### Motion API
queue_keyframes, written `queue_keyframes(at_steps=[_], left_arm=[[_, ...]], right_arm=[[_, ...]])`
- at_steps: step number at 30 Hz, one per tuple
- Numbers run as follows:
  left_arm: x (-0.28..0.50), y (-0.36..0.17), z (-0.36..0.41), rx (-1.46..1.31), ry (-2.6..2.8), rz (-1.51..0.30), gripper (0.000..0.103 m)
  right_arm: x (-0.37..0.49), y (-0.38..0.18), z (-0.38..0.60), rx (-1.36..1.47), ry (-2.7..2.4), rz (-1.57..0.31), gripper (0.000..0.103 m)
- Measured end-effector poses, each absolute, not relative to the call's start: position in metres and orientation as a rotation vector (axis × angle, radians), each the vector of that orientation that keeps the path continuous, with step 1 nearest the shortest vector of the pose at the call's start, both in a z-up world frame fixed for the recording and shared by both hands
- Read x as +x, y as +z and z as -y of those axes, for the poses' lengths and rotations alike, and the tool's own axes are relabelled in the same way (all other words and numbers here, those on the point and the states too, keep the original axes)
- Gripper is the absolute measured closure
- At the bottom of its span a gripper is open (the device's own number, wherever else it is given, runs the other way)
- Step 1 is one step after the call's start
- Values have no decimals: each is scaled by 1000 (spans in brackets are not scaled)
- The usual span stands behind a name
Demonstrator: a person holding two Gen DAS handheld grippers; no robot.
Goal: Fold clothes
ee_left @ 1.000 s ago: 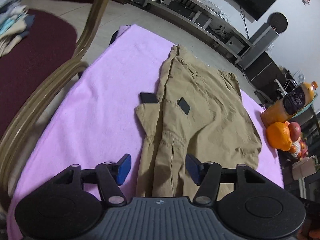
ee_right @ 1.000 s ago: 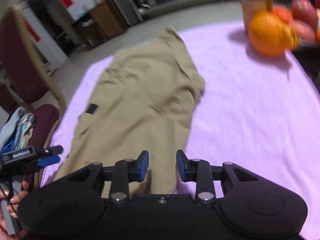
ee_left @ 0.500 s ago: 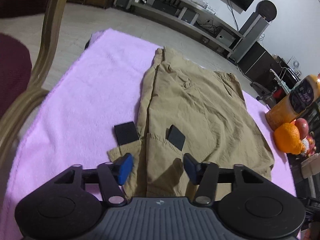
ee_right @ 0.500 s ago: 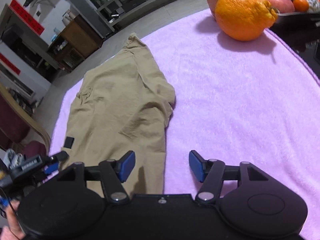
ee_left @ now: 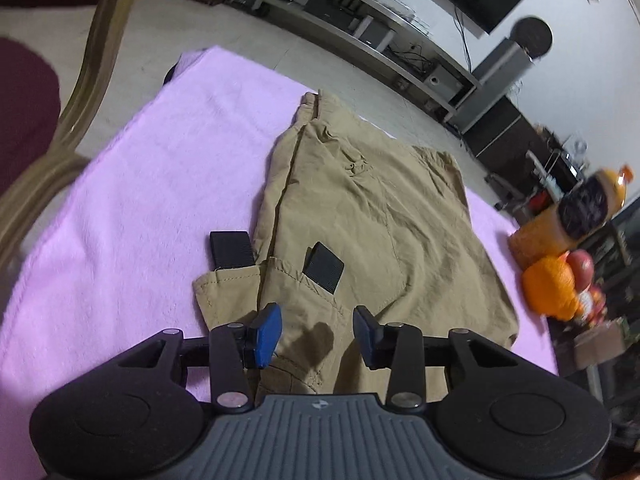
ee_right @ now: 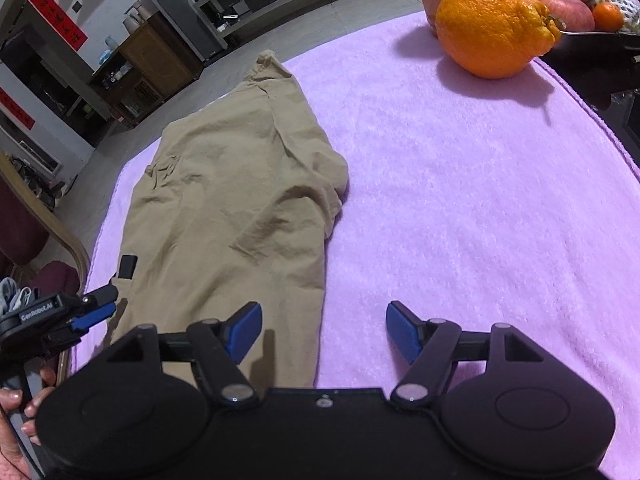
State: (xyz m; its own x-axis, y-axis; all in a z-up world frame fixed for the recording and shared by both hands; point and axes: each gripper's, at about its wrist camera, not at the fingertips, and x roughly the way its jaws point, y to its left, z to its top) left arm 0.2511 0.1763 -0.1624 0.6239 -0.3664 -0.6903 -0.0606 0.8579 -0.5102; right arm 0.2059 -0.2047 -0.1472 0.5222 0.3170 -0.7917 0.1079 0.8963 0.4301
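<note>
Worktop under a purple towel (ee_right: 460, 208), trousers (ee_left: 360, 216) on it; TV shelf (ee_left: 360, 36) behind. Left hand-held gripper (ee_left: 316, 330) half open, empty; right hand-held gripper (ee_right: 322, 330) opening, empty.

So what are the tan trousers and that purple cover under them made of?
The tan trousers look like thin woven cotton or a cotton blend, matte: sharp creases, stitched seams. The purple cover looks like fleece or terry towelling, with a fuzzy, napped surface; the exact fibre is unclear.
</note>
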Motion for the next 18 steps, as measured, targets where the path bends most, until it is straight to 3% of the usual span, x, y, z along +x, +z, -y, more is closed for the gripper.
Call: queue_keyframes(at_steps=[13,14,17,18], left_arm=[[254,-164,-162,-407,-167,-921,61],[254,-164,-163,-413,-167,-915,63],[251,-160,-161,-382,-159,-884,90],[249,-155,-158,-359,-158,-858,93]], right_arm=[[206,-148,203,439,131,-1029,33],[206,-148,203,436,130,-1029,33],[205,-148,204,440,132,-1027,33],[204,-147,203,438,131,-1025,33]])
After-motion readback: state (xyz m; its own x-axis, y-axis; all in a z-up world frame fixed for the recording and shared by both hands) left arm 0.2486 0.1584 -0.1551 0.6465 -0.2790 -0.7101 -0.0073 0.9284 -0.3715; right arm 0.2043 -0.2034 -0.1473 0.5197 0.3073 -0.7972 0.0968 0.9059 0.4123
